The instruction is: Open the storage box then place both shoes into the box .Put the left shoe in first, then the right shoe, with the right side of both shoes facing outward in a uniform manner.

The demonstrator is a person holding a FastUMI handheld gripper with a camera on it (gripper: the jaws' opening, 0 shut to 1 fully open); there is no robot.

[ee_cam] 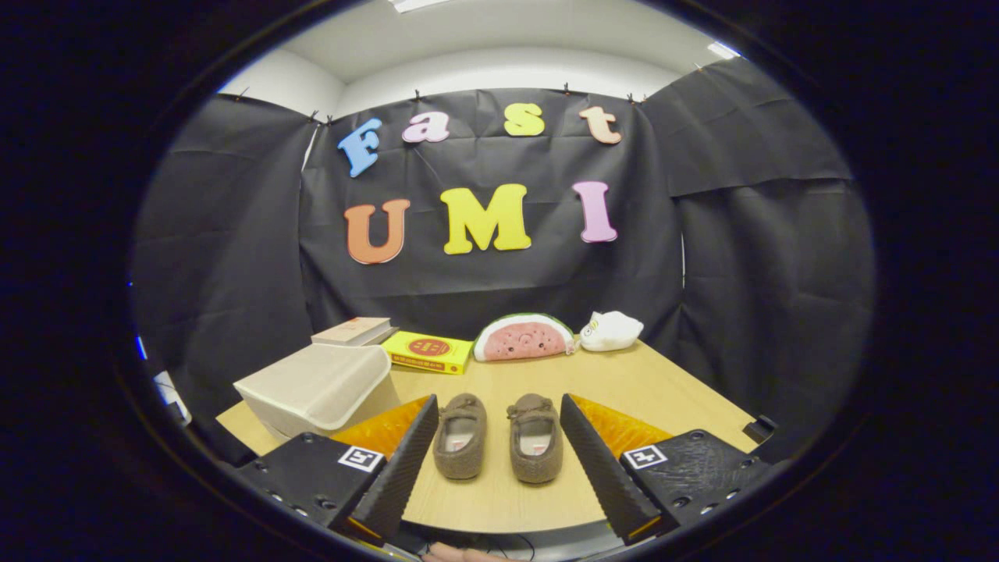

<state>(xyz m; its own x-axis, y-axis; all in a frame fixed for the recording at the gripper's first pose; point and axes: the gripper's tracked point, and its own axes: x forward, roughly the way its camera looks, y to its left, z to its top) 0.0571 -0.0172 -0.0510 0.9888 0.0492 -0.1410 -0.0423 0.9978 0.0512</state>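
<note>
Two brown slipper-like shoes lie side by side on the wooden table [671, 382], toes pointing away from me: the left shoe [460, 435] and the right shoe [536, 437]. They rest between my two black ridged fingers, with a gap on each side. My gripper [499, 460] is open and holds nothing. A beige storage box [316, 388] with its lid down stands to the left, just beyond the left finger [402, 468].
At the back of the table lie a tan book [355, 331], a yellow box [428, 352], a watermelon-slice plush [523, 337] and a white plush [610, 330]. Black cloth walls close in the booth. The table's near edge runs just under the fingers.
</note>
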